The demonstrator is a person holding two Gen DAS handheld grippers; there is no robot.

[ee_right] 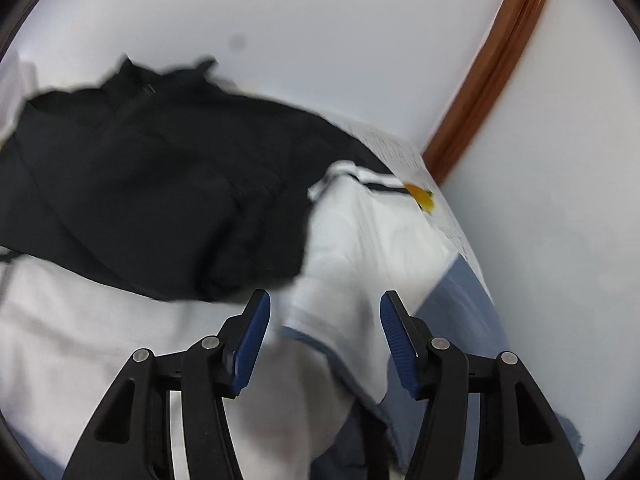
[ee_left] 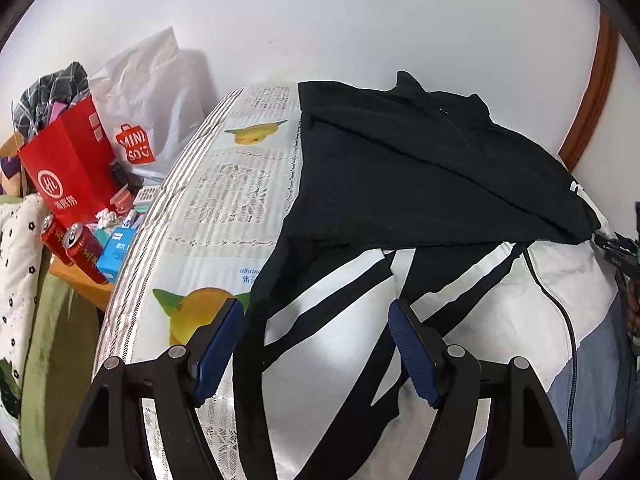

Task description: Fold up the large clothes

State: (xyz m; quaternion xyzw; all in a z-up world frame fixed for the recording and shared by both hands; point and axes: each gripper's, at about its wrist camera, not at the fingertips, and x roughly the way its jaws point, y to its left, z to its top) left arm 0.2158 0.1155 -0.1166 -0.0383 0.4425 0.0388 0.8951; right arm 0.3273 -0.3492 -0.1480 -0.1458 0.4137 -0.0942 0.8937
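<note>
Ahead of my left gripper (ee_left: pixel 316 312) — jaws wide apart, holding nothing — a black-and-white jacket (ee_left: pixel 420 168) lies half-folded on the lemon-print lace tablecloth (ee_left: pixel 224 200). My right gripper (ee_right: pixel 325 308), equally spread and empty, hovers over its smooth white panel — soft, creased fabric.

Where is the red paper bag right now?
In the left wrist view, the red paper bag stands far left beside the table, before the white Miniso bag, above two red cans.
</note>
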